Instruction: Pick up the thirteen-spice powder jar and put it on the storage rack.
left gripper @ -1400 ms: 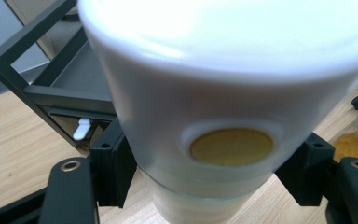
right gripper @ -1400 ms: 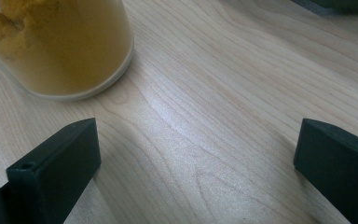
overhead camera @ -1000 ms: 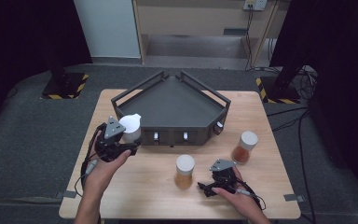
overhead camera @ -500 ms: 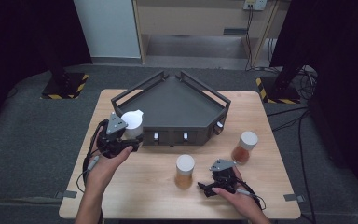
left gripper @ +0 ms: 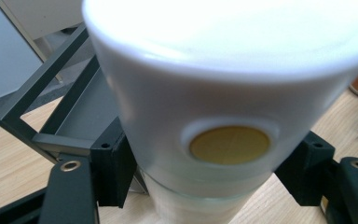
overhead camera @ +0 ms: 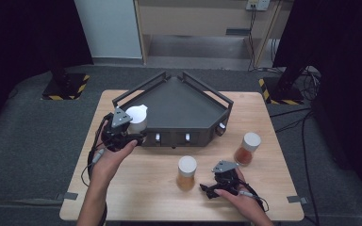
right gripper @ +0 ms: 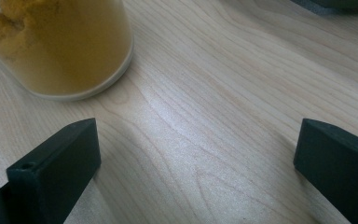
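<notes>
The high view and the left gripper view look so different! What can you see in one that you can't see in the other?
From the high view: both hands, the right gripper open on the table, and a red-brown jar. From the left gripper view: a round yellow spot on the white-lidded jar, close up between the black jaws. In both: that jar, held in the left gripper, and the dark tray.

A white-lidded, cylindrical glass spice jar (overhead camera: 137,118) sits clamped between the two black jaws of the left gripper (overhead camera: 131,126), raised over the front left corner of the dark grey, wedge-shaped metal tray (overhead camera: 179,101). It stands roughly upright. In the left gripper view its broad white plastic lid (left gripper: 223,84) shows a round yellow disc on its side, with clear glass below.
</notes>
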